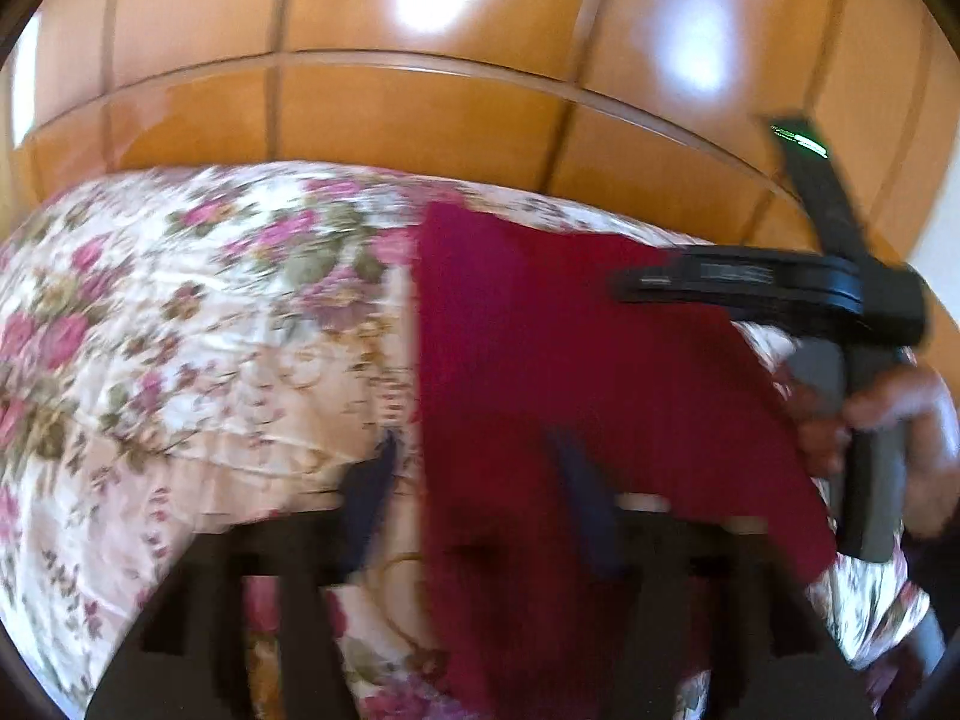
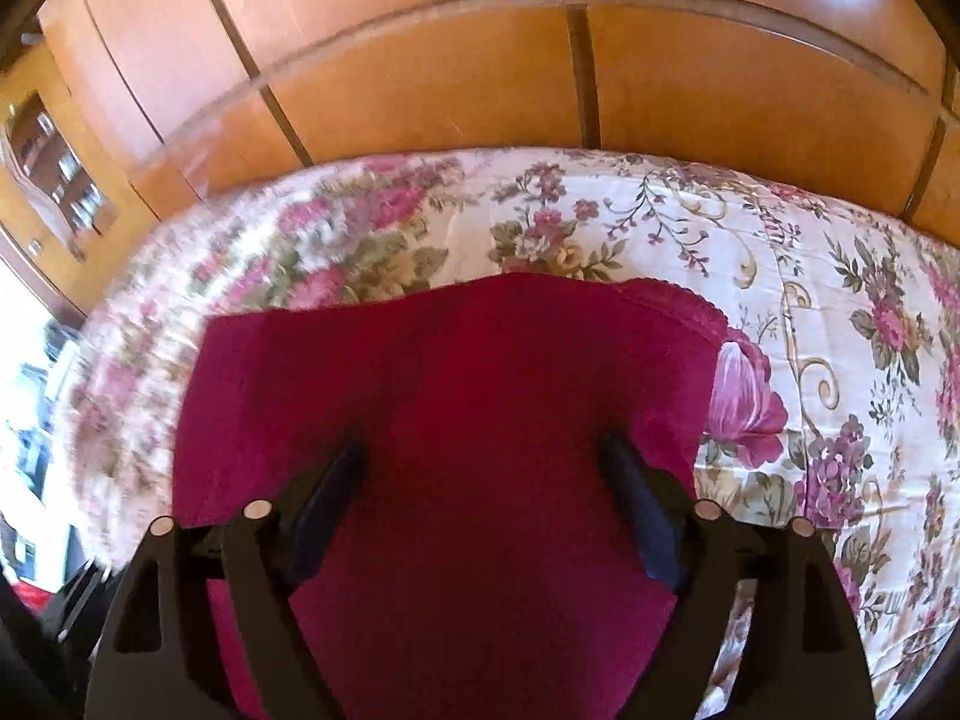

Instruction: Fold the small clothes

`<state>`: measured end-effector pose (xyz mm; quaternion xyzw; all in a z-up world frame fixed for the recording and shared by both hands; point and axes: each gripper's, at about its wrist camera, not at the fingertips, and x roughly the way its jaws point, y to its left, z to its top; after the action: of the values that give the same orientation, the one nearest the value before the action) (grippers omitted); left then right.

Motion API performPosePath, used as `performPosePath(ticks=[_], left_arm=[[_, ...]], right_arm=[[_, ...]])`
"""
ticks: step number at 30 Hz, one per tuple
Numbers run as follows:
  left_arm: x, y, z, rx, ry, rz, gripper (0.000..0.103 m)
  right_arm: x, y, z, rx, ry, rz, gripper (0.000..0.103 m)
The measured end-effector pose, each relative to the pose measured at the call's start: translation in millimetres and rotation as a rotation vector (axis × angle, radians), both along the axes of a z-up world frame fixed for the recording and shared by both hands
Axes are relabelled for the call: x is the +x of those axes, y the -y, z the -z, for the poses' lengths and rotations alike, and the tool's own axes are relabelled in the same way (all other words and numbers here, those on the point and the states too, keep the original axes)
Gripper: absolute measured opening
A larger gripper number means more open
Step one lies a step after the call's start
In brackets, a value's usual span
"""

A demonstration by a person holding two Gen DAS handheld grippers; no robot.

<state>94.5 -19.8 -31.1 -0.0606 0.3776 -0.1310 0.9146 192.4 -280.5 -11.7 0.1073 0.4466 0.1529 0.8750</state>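
Glossy orange wood panelling [image 2: 456, 90] fills the background, w/ a bed just below it under a floral bedspread [image 2: 810, 276] of pink roses on cream. On the spread lies the task's thing: a crimson garment [image 2: 480, 372], small, spread flat, approx. in the middle of the right wrist view and along the right half of the left wrist view.

Handling, as I judge it: light, soft, limp cloth, no stiffness, so it'll sag and drape from whatever point is pinched. Not fragile. Prob. not slippery itself, but the bedspread looks satiny, so the piece could slide instead of folding if dragged. Best hold looks like an edge or corner, e.g. the near hem under each gripper, pinching one layer only and not the spread beneath.

Looks: deep crimson, matte, slightly fuzzy surface like knit or terry. Far right corner has a small scalloped trim [image 2: 690, 300]. Far edge wavy, left edge straighter. Exact garment type I can't tell.

Left gripper [image 1: 480, 480] hangs over the garment's left edge, one finger over the spread, the other over red cloth; jaws apart, nothing pinched, though this view is blurred. Right gripper [image 2: 480, 480] hovers above the garment's near middle, jaws wide, cloth seen between them but not gripped. The person's hand [image 1: 912, 414] on the right gripper's handle shows at the left view's right edge.
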Motion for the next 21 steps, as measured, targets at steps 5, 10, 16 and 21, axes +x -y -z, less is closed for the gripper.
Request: performPosePath(ticks=[5, 10, 16, 21], left_arm=[[10.6, -17.0, 4.0, -0.118, -0.073, 0.036, 0.068], [21.2, -15.9, 19.2, -0.213, -0.146, 0.103, 0.068], [27.3, -27.7, 39.7, -0.4, -0.205, 0.172, 0.049], [28.8, -36.6, 48.6, -0.536, -0.234, 0.206, 0.039]], right_arm=[[-29.1, 52.6, 9.6, 0.187, -0.026, 0.038, 0.089], [-46.1, 75.8, 46.7, 0.389, -0.111, 0.02, 0.088], [-48.1, 68.9, 70.2, 0.608, -0.151, -0.033, 0.072], [-54.9, 73.2, 67.9, 0.636, -0.148, -0.045, 0.049]])
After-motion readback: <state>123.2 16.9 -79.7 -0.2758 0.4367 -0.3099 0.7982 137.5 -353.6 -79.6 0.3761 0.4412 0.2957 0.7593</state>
